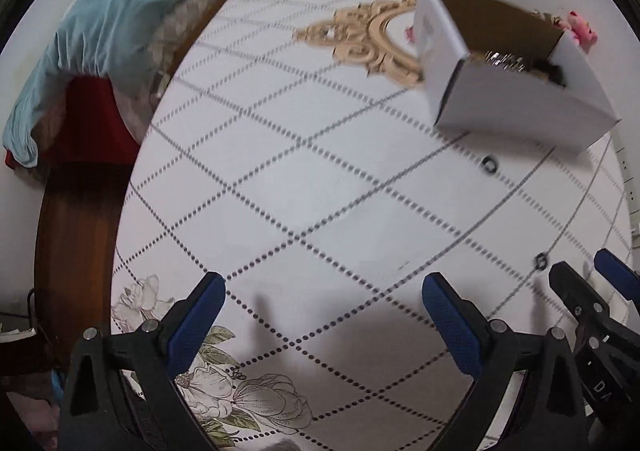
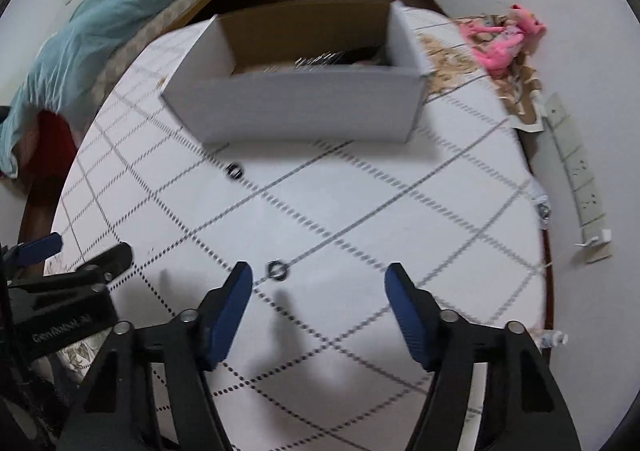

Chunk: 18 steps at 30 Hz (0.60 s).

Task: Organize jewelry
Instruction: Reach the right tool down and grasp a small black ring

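Dark metal, small and round, two rings lie on the cloth (image 2: pixel 360 211): far ring (image 2: pixel 234 171) just before the white box (image 2: pixel 304 107), near ring (image 2: pixel 277 270) just beyond the right gripper (image 2: pixel 318 287). Left gripper (image 1: pixel 324 299) and right gripper both spread wide, empty. Box holds shiny jewelry (image 2: pixel 320 60).

Grippers: two, left (image 1: pixel 324 291) and right (image 2: pixel 319 279), each with two blue-padded fingers, spread, nothing between.
Rings: two on table, near ring (image 2: pixel 277 270) and far ring (image 2: pixel 234 171), well apart.
Box (image 2: pixel 296 107): one, white outside, brown inside, open top; contents inside blurred, count unclear.
Table (image 2: pixel 360 211): one, round, diamond-grid cloth.
Pink toy (image 2: pixel 506 39): one, at far table edge.
Power strip (image 2: pixel 580 179): one, on wall side.
Teal blanket (image 1: pixel 108 19): one, on bed.
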{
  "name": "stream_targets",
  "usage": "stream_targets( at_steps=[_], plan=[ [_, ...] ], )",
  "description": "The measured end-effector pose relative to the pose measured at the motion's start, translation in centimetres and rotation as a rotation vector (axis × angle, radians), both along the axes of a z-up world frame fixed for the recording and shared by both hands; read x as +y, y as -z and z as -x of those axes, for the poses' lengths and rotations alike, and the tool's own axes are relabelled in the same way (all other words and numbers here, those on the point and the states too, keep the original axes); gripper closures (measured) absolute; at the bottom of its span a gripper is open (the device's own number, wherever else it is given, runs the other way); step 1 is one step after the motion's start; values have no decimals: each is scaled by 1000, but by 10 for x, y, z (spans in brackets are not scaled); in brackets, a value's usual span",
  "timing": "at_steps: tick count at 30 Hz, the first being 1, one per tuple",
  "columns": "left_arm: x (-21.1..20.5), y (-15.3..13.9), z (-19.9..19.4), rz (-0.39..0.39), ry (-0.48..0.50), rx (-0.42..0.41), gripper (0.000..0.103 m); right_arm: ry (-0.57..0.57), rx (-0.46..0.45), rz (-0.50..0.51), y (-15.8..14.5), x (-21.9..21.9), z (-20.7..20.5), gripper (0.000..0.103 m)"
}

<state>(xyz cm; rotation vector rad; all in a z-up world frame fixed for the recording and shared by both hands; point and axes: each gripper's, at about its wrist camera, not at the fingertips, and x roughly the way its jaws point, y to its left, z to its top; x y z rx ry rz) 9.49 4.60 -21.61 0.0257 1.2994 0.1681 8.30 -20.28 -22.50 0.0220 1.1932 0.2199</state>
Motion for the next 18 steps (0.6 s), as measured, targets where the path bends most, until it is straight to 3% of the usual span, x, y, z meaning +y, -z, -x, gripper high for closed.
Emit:
stream_targets(
  at_steps=[2, 6, 8, 11, 18],
  plan=[
    [4, 7, 1, 6, -6, 15, 2, -15, 0, 2, 6, 8, 1, 40],
    [8, 9, 1, 11, -13, 23, 2, -21, 9, 17, 16, 19, 0, 62],
    [9, 8, 2, 11, -13, 19, 2, -25, -17, 40, 15, 23, 1, 66],
    [12, 6, 0, 16, -15, 18, 2, -35, -33, 47, 15, 23, -1, 90],
    [-7, 1, -14, 64, 8, -9, 2, 33, -60, 14, 5, -7, -8, 90]
  ],
)
